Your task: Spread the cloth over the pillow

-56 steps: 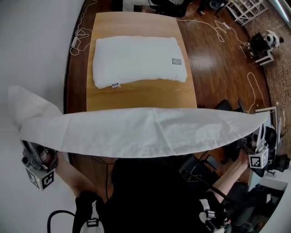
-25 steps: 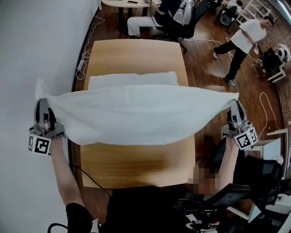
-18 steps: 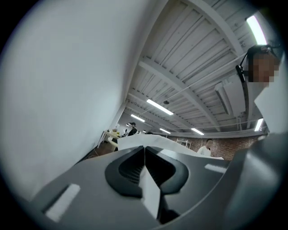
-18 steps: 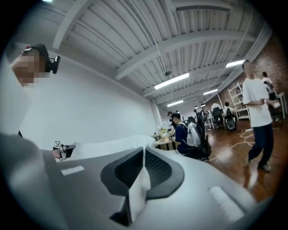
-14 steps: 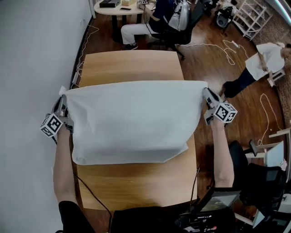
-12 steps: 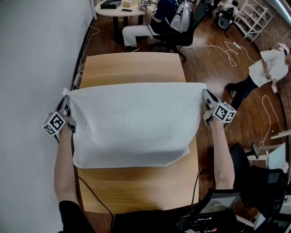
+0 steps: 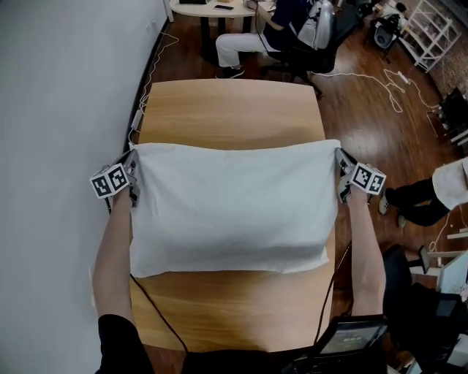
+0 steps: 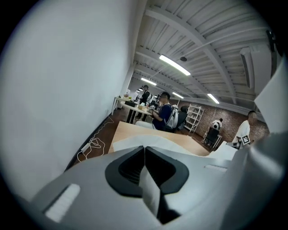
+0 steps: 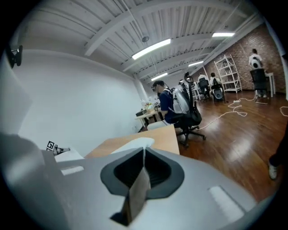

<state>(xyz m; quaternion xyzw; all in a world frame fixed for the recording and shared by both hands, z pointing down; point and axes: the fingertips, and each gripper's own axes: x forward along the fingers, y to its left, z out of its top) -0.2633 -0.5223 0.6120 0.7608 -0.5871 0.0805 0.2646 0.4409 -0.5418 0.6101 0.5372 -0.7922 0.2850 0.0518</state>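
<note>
While the left gripper (image 7: 132,164) and right gripper (image 7: 341,162) each pinch a corner, the cloth (image 7: 230,208) now drapes lower than before, hiding the pillow on the table (image 7: 227,109).

Beyond the far edge of the wooden surface (image 7: 227,109) a person (image 7: 245,42) sits in a black office chair (image 7: 311,47) at a white table (image 7: 208,7), white cables (image 7: 373,77) trail over the dark wood floor (image 7: 365,128) off its right edge, and a white wall (image 7: 58,95) runs along its left edge.
</note>
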